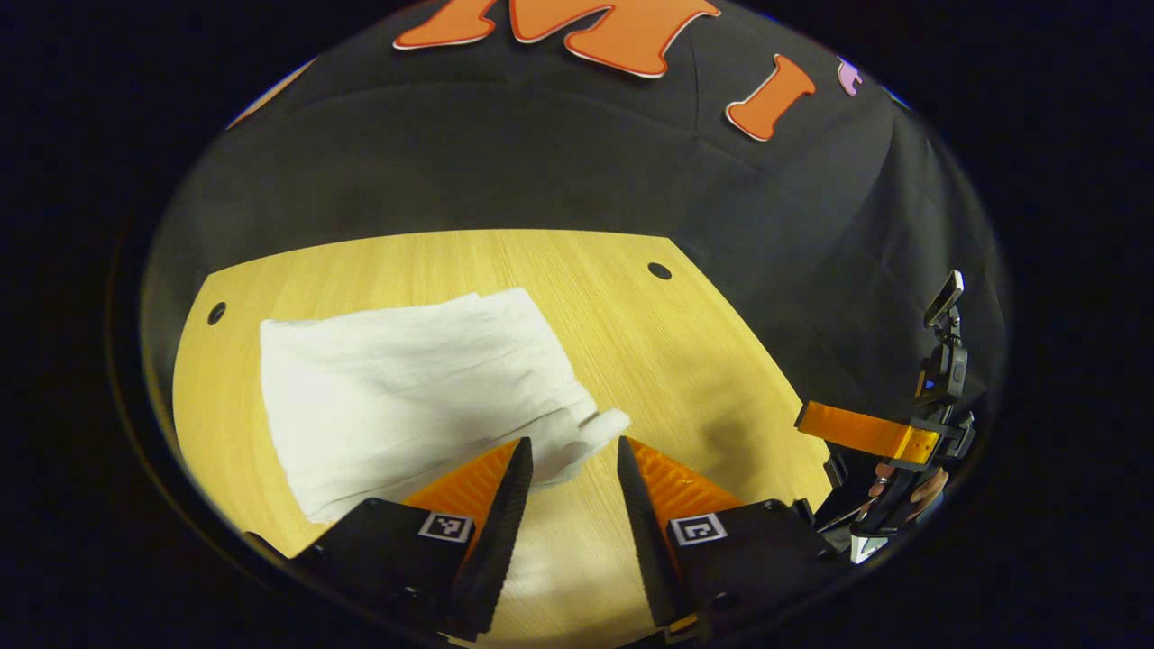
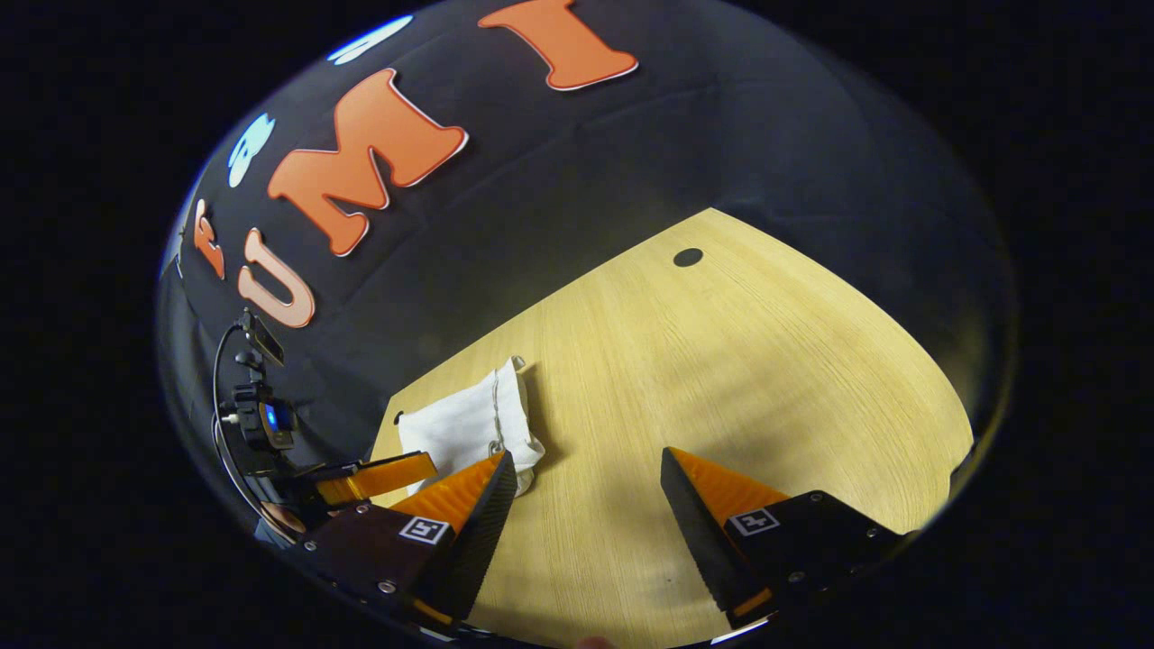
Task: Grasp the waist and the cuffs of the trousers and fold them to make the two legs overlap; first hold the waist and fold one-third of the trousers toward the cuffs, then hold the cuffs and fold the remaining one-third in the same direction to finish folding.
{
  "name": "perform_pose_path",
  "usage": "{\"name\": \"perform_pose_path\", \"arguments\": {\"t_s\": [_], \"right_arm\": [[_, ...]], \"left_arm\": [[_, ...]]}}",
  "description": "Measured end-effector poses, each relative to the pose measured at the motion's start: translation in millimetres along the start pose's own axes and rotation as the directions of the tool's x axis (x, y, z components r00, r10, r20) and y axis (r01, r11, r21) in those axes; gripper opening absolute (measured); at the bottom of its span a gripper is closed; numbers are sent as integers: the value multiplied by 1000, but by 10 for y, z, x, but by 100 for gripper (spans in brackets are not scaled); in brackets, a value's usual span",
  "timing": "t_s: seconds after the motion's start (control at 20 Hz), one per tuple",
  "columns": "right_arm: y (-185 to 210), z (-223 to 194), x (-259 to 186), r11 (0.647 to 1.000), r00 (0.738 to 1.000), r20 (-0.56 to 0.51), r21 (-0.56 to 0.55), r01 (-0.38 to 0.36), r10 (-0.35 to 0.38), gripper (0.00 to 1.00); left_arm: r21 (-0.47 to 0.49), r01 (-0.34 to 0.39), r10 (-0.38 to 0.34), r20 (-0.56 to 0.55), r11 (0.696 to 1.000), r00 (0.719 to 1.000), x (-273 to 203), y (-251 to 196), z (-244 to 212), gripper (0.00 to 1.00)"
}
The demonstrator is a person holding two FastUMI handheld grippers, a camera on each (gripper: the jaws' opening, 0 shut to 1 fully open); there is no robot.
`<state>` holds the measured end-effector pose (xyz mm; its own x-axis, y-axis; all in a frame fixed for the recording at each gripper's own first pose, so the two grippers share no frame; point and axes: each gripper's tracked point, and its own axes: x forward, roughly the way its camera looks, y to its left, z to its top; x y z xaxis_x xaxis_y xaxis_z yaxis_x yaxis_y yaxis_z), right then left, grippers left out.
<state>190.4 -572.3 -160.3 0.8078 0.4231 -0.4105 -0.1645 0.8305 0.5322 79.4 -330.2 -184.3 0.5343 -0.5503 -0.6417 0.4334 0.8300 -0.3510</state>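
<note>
on the counter (image 1: 685,361) the trousers (image 1: 406,397) lie folded into a compact stack (seemingly done), so both claws, left (image 1: 574,443) and right (image 2: 586,461), hang released, grasping nothing, off the cloth.

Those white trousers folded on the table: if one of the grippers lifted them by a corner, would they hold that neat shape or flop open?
The trousers would probably flop: the cloth is creased and soft-looking, and one end already bunches loosely. They look thin, so likely light for their size. Pushed across the smooth wooden table, they would likely wrinkle and slide rather than move as one piece.
</note>
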Motion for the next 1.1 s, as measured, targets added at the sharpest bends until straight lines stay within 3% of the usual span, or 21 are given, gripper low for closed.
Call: {"name": "perform_pose_path", "arguments": {"t_s": [0.1,0.15,0.2,0.45,0.7,0.95,1.1], "right_arm": [[120,75,-25,998,1000,25,-58,-4,5,96],[206,120,-46,996,999,39,-87,-8,12,97],[300,147,-82,993,999,48,-117,-19,25,97],[851,479,-317,959,982,181,-285,-8,61,97],[1495,701,-610,933,937,327,-360,6,120,97],[1935,763,-874,887,886,439,-456,76,150,98],[2113,776,-1013,869,853,498,-481,121,157,97]], "left_arm": [[17,-55,54,60,998,997,-331,168,72,78],[33,-97,93,93,995,991,-483,283,103,92],[50,-140,132,126,989,983,-662,375,155,100],[58,-304,268,333,951,904,-1482,722,392,100],[-11,-422,367,511,907,777,-1808,887,261,100],[-30,-463,365,662,886,655,-1845,810,334,100],[-33,-441,325,723,897,609,-1953,762,339,100]]}}
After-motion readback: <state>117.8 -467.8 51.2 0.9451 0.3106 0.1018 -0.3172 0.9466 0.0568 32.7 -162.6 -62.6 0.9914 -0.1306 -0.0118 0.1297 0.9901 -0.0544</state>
